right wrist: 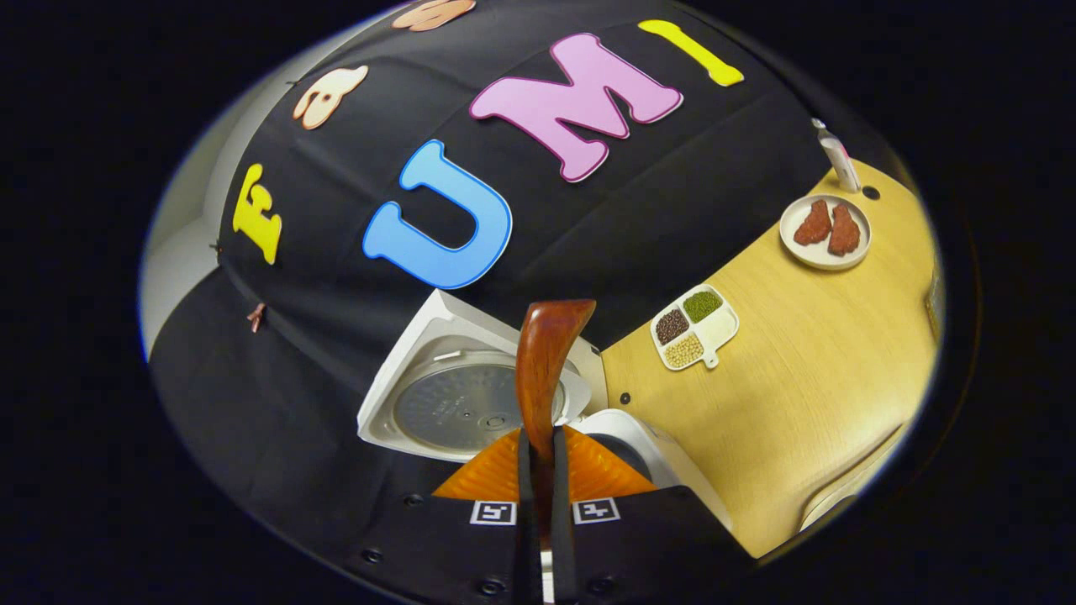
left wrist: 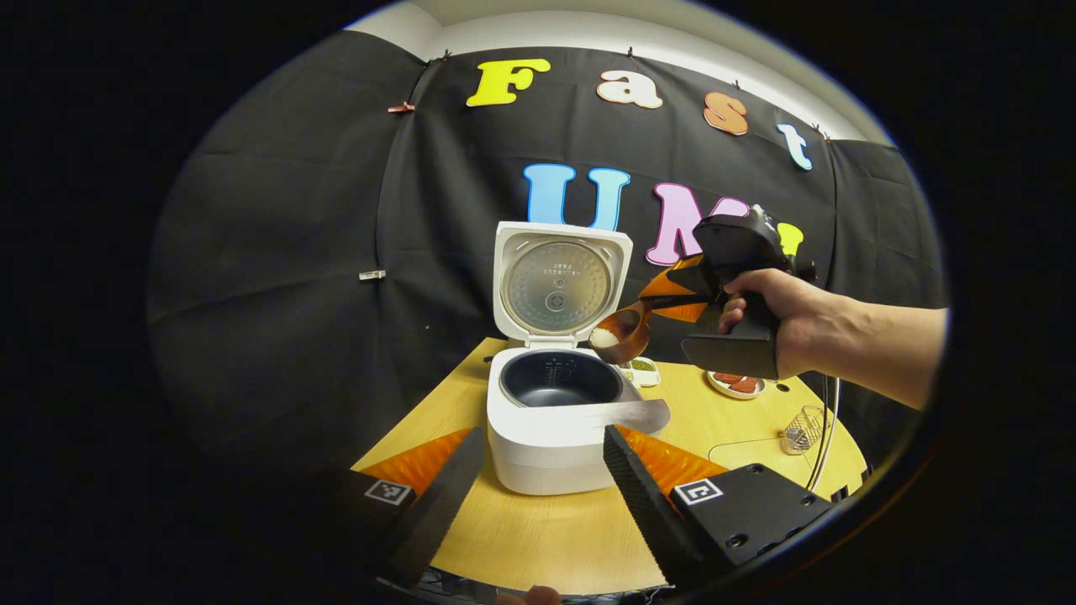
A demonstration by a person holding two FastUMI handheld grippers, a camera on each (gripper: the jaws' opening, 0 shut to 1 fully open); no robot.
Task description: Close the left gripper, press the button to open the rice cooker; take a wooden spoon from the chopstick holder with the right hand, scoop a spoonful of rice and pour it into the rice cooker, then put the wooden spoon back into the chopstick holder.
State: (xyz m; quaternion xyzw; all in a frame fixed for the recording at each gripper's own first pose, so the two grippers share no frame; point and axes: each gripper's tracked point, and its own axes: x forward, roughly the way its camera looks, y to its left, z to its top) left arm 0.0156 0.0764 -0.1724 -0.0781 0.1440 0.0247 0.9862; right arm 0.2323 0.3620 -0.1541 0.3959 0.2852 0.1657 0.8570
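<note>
The white rice cooker [left wrist: 546, 437] stands on the round wooden table [left wrist: 546, 529] with its lid [left wrist: 559, 286] raised and the dark inner pot [left wrist: 559, 378] showing. A hand holds my right gripper [left wrist: 672, 298] above the cooker's right side. It is shut on the handle of a wooden spoon [left wrist: 626, 332], whose bowl holds white rice and tilts over the pot's right rim. In the right gripper view the spoon [right wrist: 546, 361] runs forward from my right gripper [right wrist: 538, 445], above the lid [right wrist: 466, 395]. My left gripper [left wrist: 545, 437] is open, low in front of the cooker, with nothing between its fingers.
A divided dish of beans [right wrist: 696, 326] and a plate with red-brown pieces [right wrist: 824, 231] lie on the table [right wrist: 807, 378] right of the cooker. A white bottle [right wrist: 836, 155] stands by the wall. A small wire basket [left wrist: 803, 428] sits near the table's right edge.
</note>
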